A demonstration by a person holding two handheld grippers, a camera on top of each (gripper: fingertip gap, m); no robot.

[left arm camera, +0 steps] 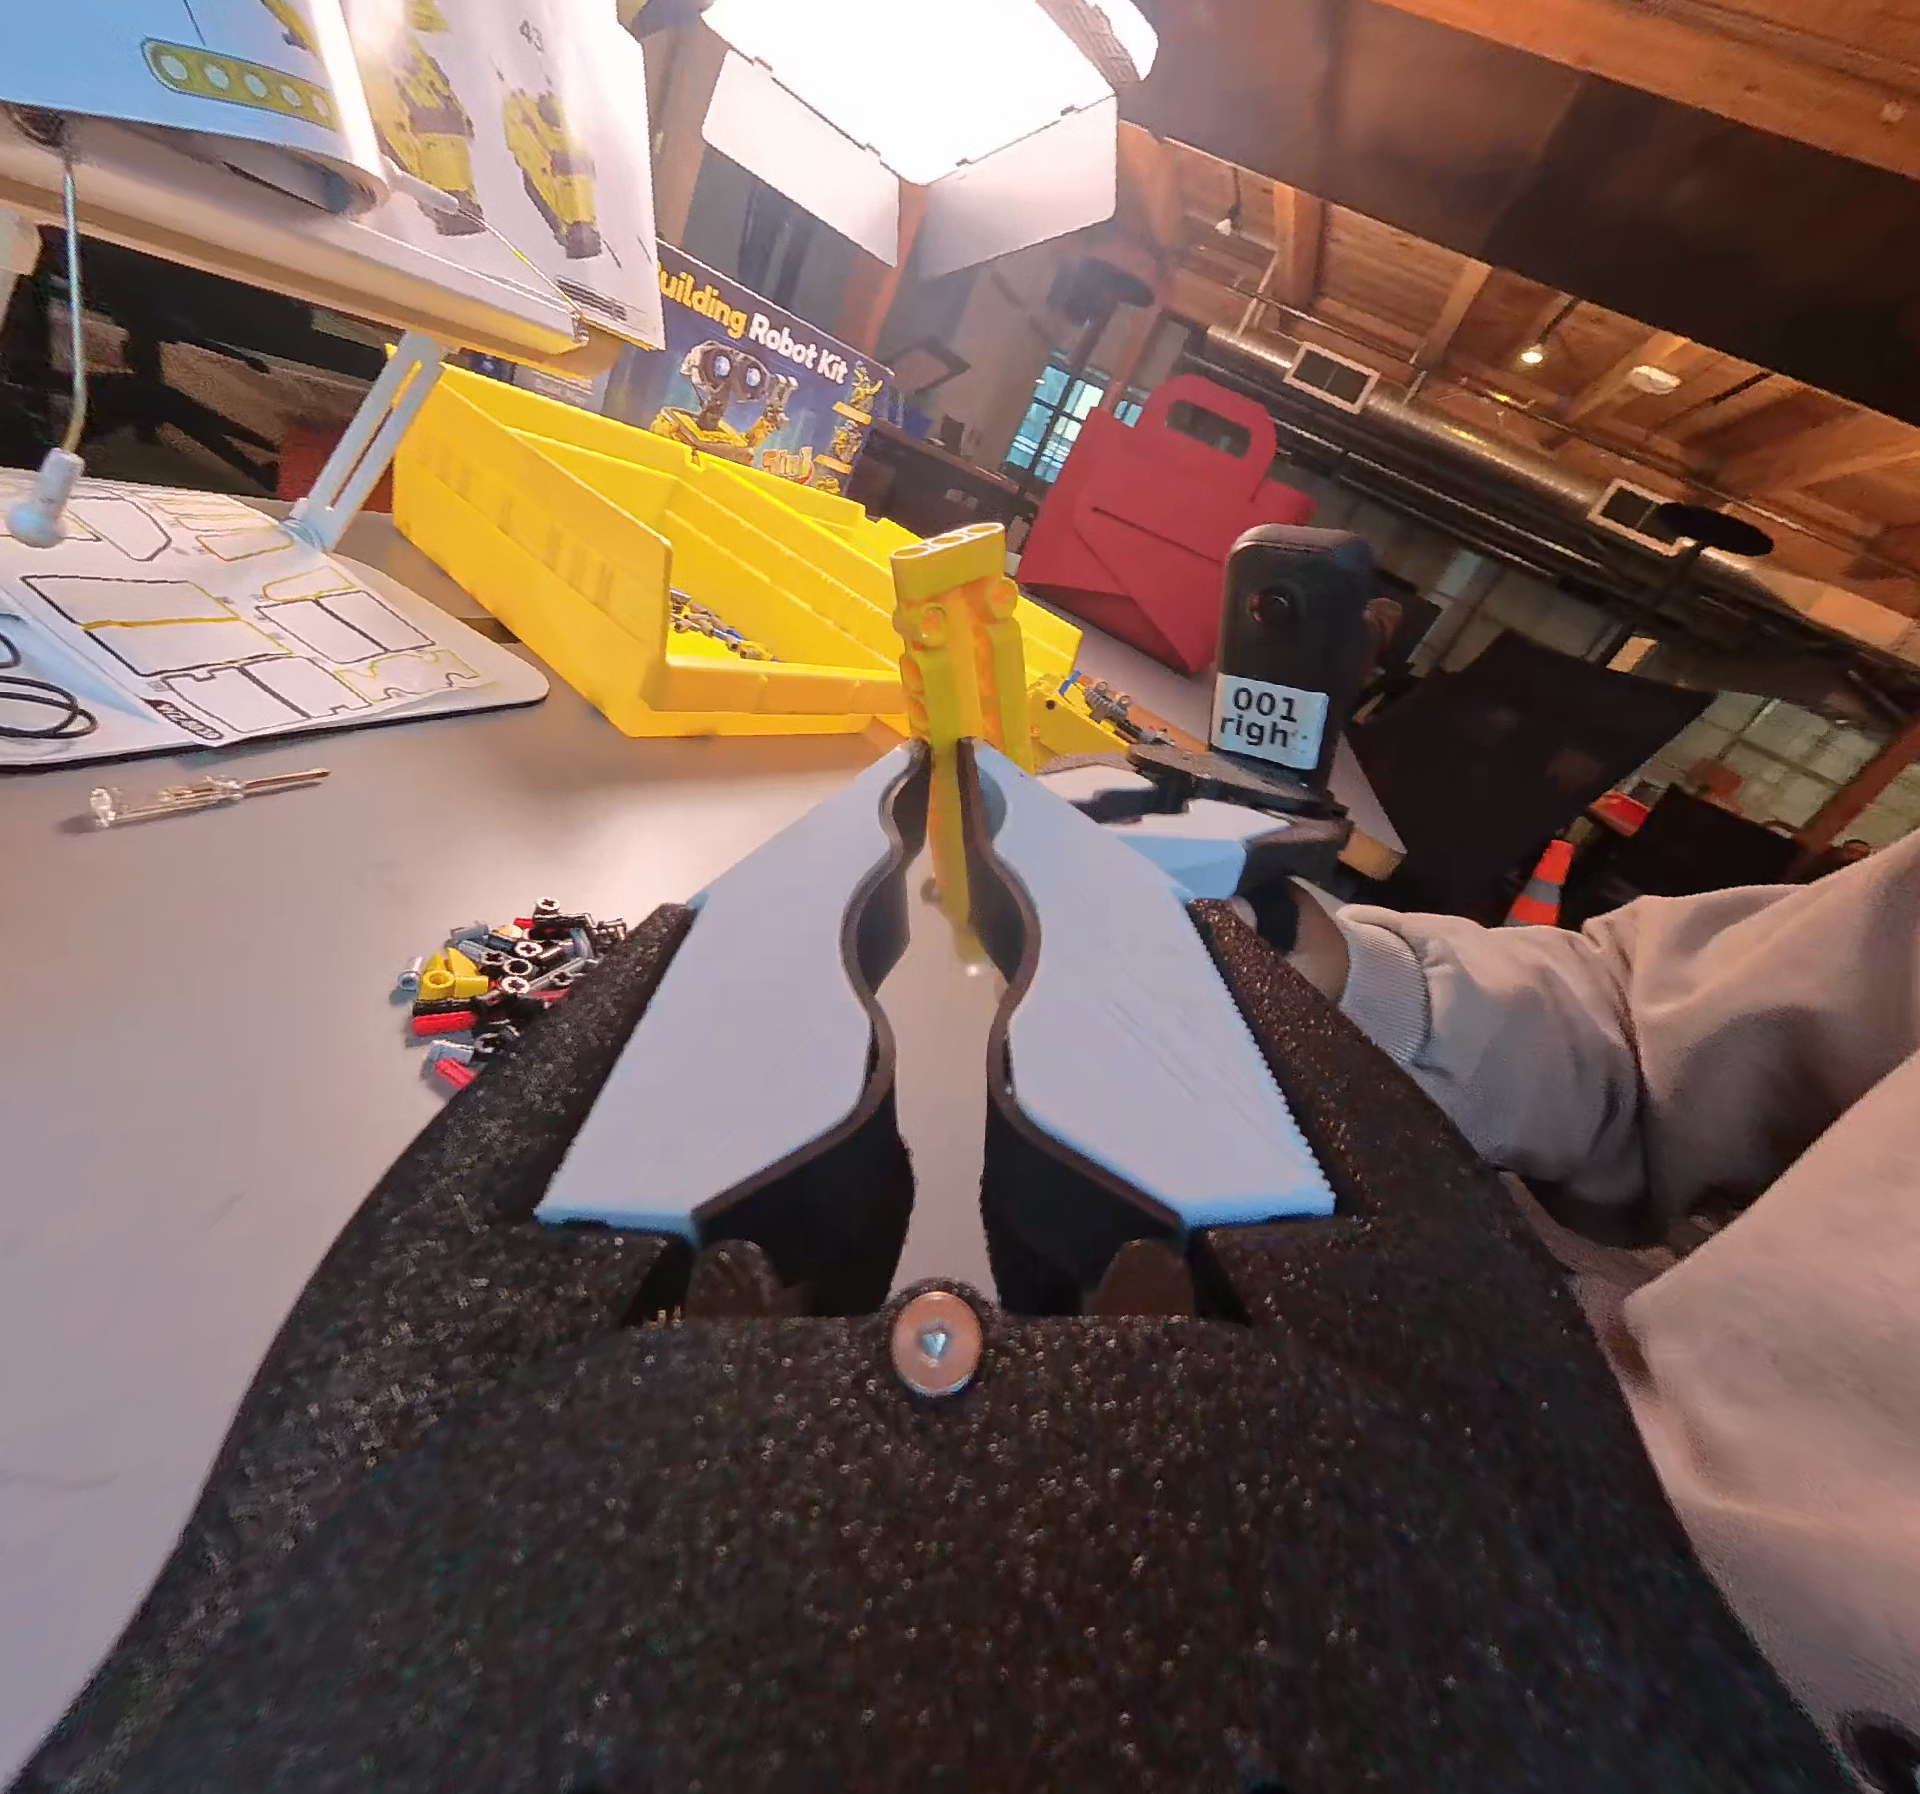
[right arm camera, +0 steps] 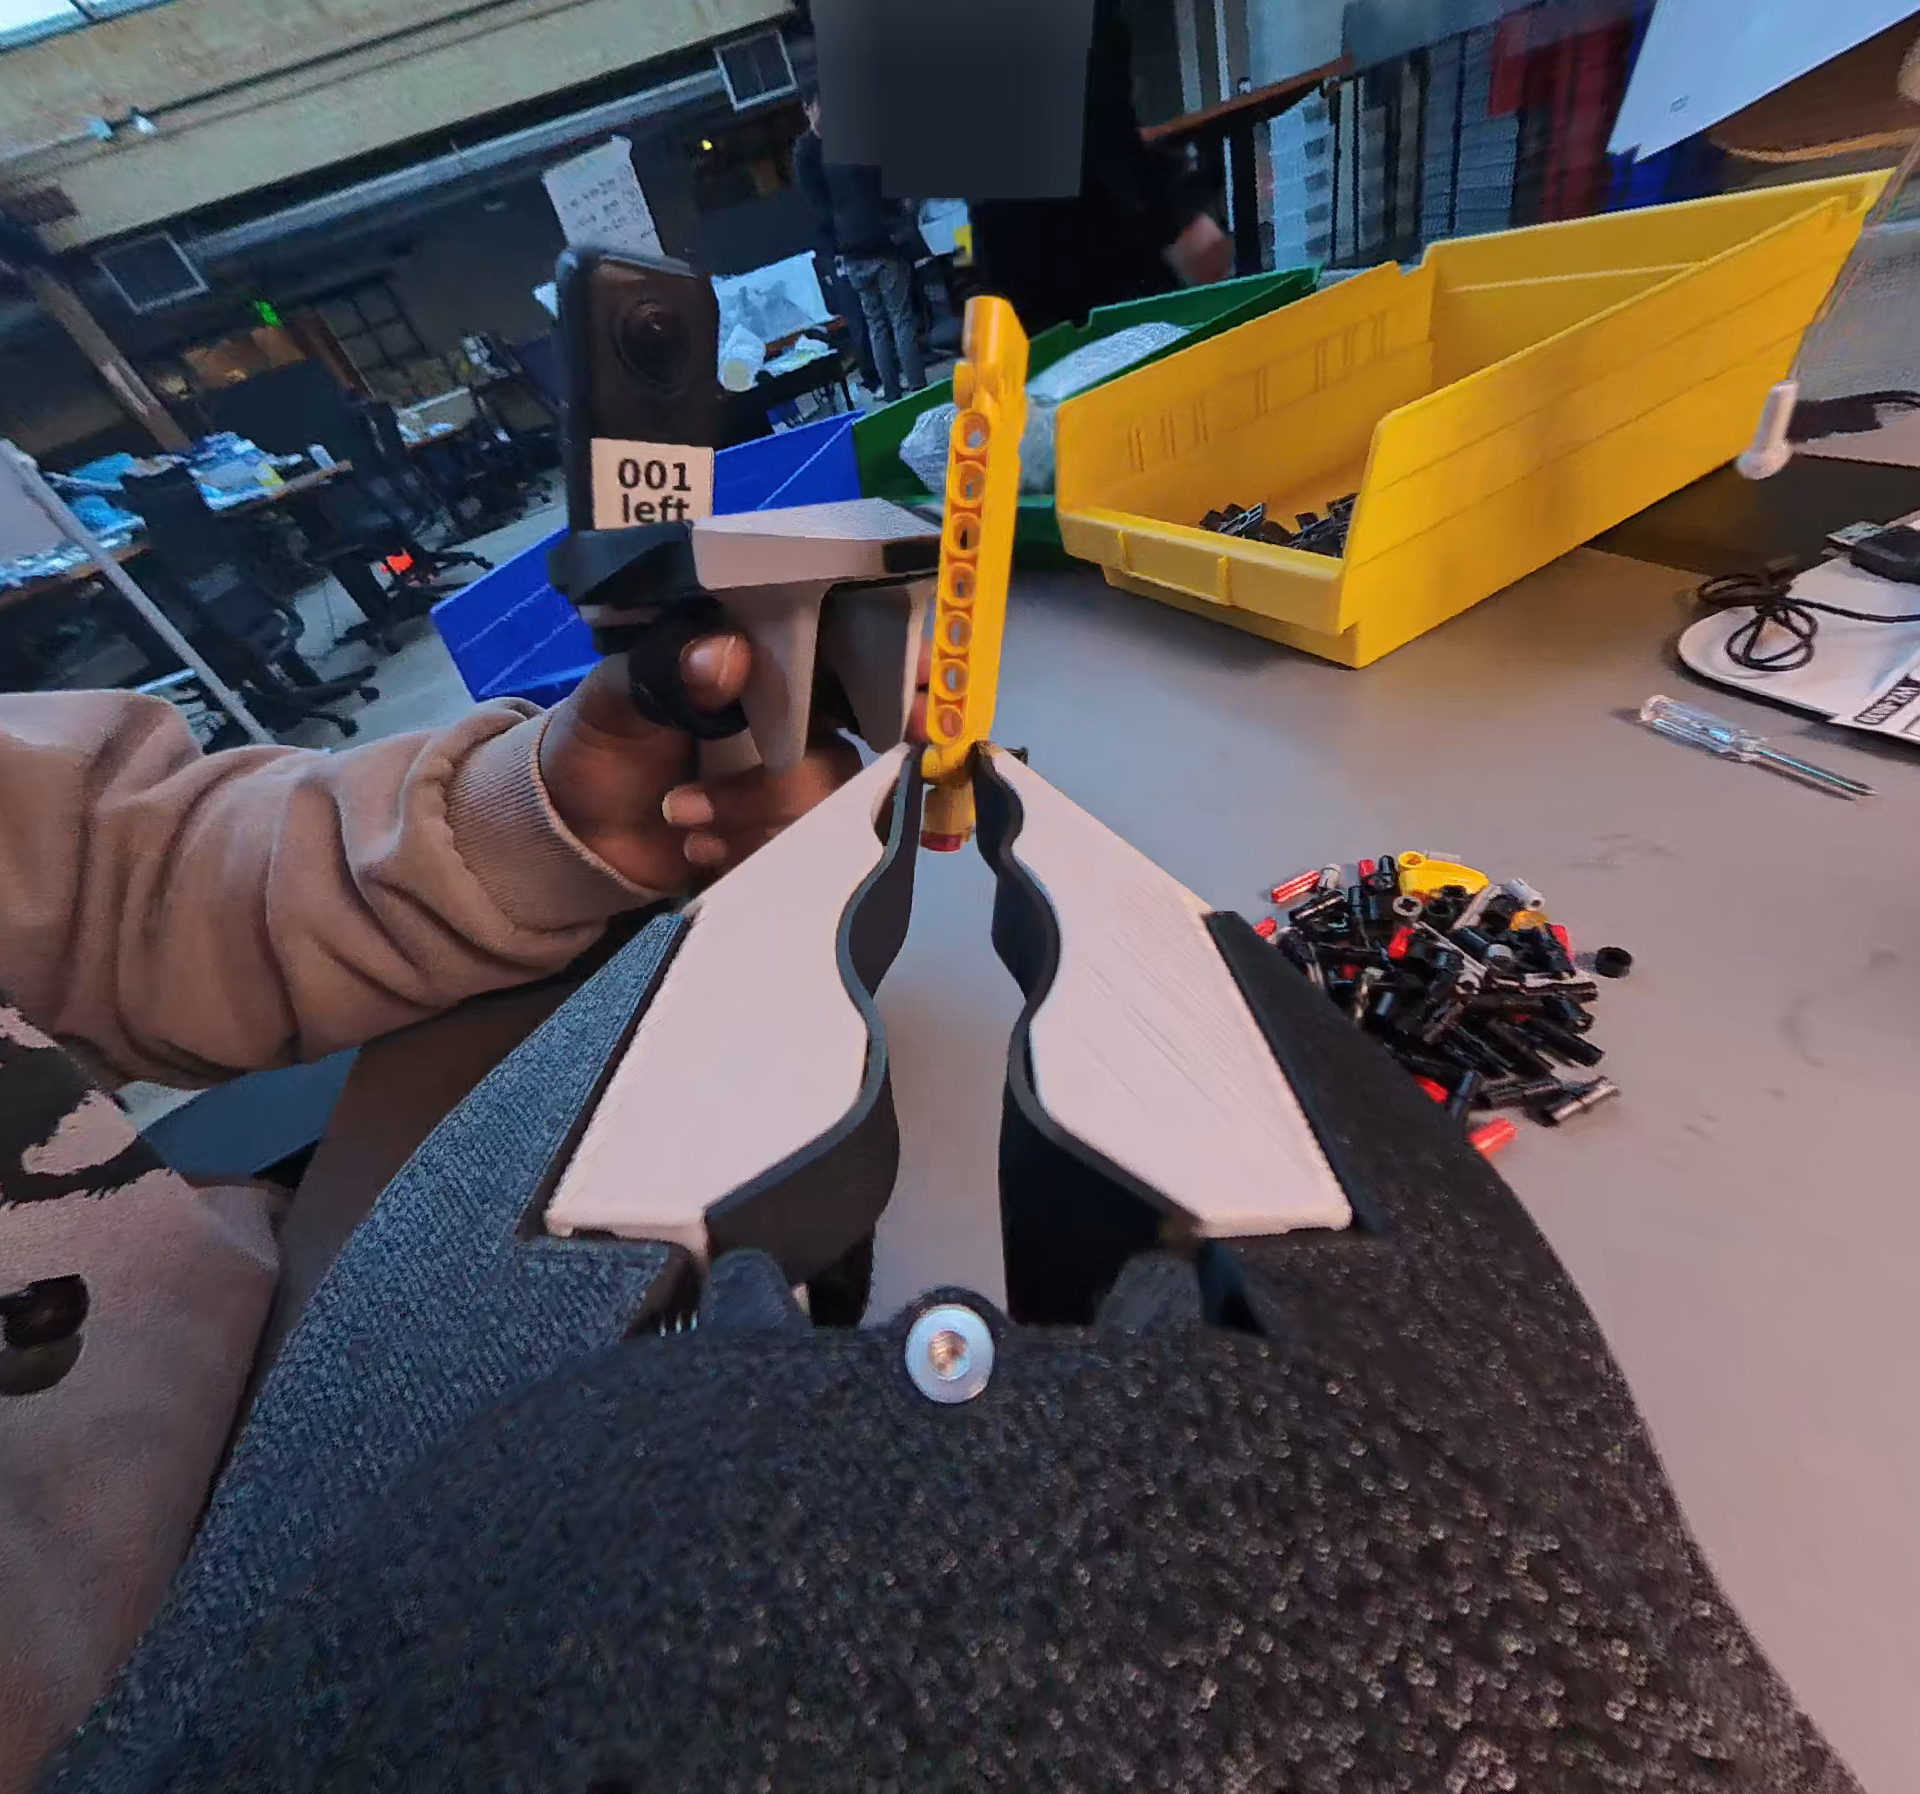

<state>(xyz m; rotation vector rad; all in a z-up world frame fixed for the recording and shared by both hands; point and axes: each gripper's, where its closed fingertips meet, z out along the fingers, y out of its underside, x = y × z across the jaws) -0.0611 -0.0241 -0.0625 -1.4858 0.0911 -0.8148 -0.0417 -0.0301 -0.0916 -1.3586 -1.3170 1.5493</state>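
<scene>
The yellow beam assembly (right arm camera: 971, 539) stands upright above the surface (right arm camera: 1351, 757), pinched at once by the left tongs (left arm camera: 940, 757) mid-length and the right tongs (right arm camera: 945, 768) at its lower end. A pile of small pins (right arm camera: 1444, 975) lies near, yellow bin (right arm camera: 1455, 456) toward the far edge.

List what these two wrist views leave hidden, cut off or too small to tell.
- Left wrist view: the lower end of the yellow beam assembly is hidden between the left gripper fingertips.
- Right wrist view: the right gripper clamps the assembly's bottom end, so the contact there is hidden.
- Both views: single pieces in the small parts pile are too small to tell apart.
- Left wrist view: the booklet is cut by the top edge.
</scene>
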